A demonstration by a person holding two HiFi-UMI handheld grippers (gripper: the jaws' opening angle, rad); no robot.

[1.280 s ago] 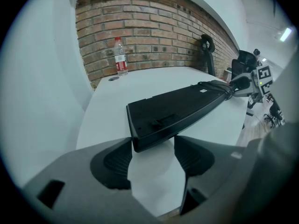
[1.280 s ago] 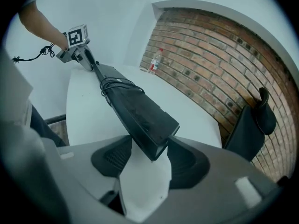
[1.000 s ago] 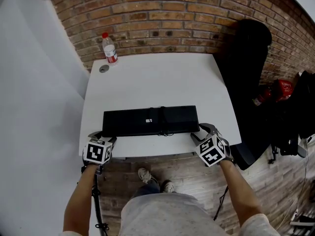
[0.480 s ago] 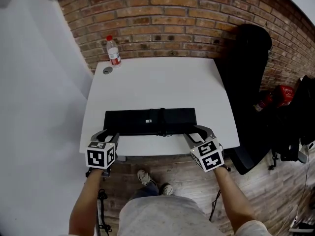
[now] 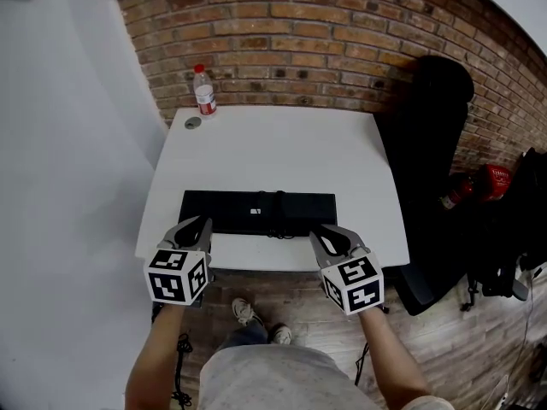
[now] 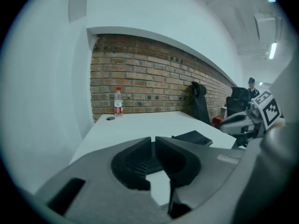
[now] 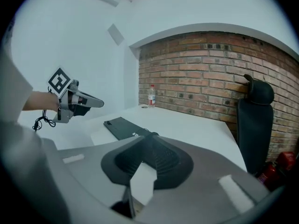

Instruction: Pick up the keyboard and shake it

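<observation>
A black keyboard (image 5: 256, 213) lies flat on the white table (image 5: 282, 143), near its front edge, with a cable bundle across its middle. My left gripper (image 5: 198, 222) hovers above the keyboard's left end and my right gripper (image 5: 320, 231) above its right end. Both sets of jaws have just been closing, and nothing is between them. In the left gripper view the left gripper (image 6: 153, 141) has its tips almost touching, with the keyboard (image 6: 194, 136) beyond. The right gripper (image 7: 150, 136) is shut too, the keyboard (image 7: 122, 127) lying ahead of it.
A water bottle (image 5: 203, 90) and a small grey disc (image 5: 193, 123) stand at the table's far left corner, by the brick wall. A black chair (image 5: 436, 109) is at the table's right side, with a red object (image 5: 487, 180) beyond it on the floor.
Both grippers have risen from beside the keyboard's ends and now hang above the table's front edge. Their jaws went from open to shut. The keyboard stays on the table.
</observation>
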